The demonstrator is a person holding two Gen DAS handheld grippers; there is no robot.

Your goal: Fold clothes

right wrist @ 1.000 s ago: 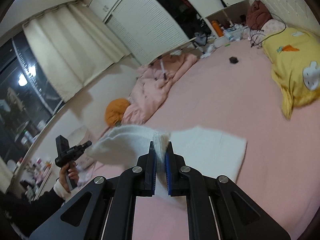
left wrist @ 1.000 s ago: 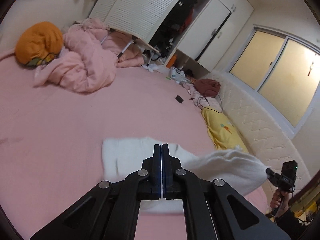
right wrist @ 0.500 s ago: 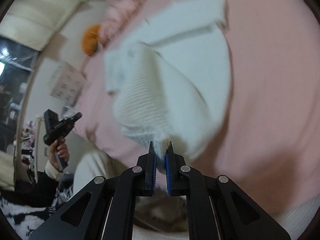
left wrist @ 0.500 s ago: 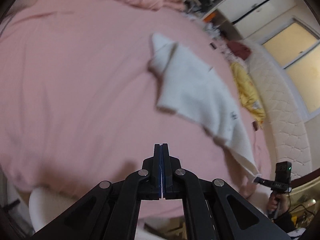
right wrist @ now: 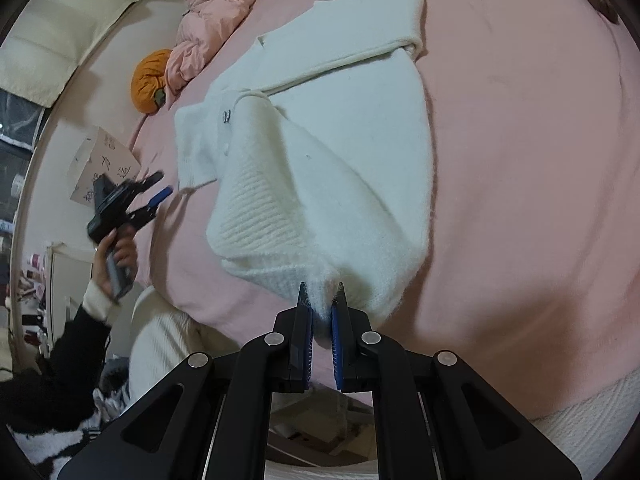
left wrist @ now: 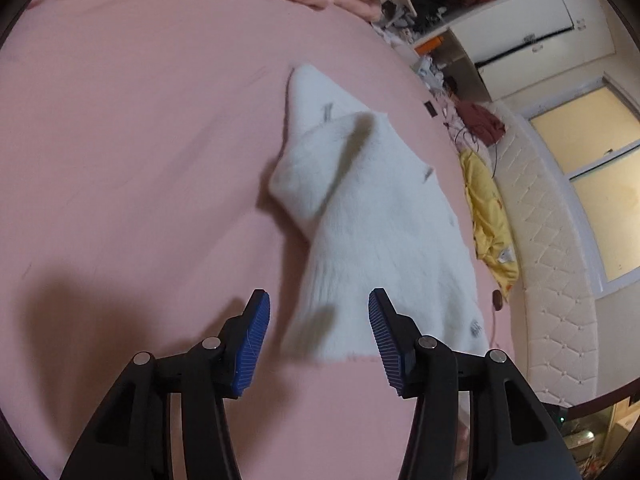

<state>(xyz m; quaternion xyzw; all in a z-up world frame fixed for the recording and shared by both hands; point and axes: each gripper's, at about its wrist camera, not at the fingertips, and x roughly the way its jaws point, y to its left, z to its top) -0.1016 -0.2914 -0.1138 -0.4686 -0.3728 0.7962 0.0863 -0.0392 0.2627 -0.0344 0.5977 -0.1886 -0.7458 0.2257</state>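
The white sweater point(right wrist: 332, 128) lies spread on the pink bed point(right wrist: 520, 160), and it is only partly folded: one sleeve is laid across the far end, while the near hem is bunched and lifted off the sheet. The right tongs point(right wrist: 321, 300) are clamped on that near corner of the sweater, knit pinched between the blue pads. The left tongs point(left wrist: 318, 334) have just been opening and now stand apart, nothing between the pads; the sweater's near edge point(left wrist: 360, 280) lies flat just beyond them. So one side looks set down, the other not yet released. By my reckoning this is early to middle: the body still needs doubling over and squaring up. Further out, a heap of pink bedding point(right wrist: 216, 12) and an orange cushion point(right wrist: 150, 80) sit at the bed's far side.
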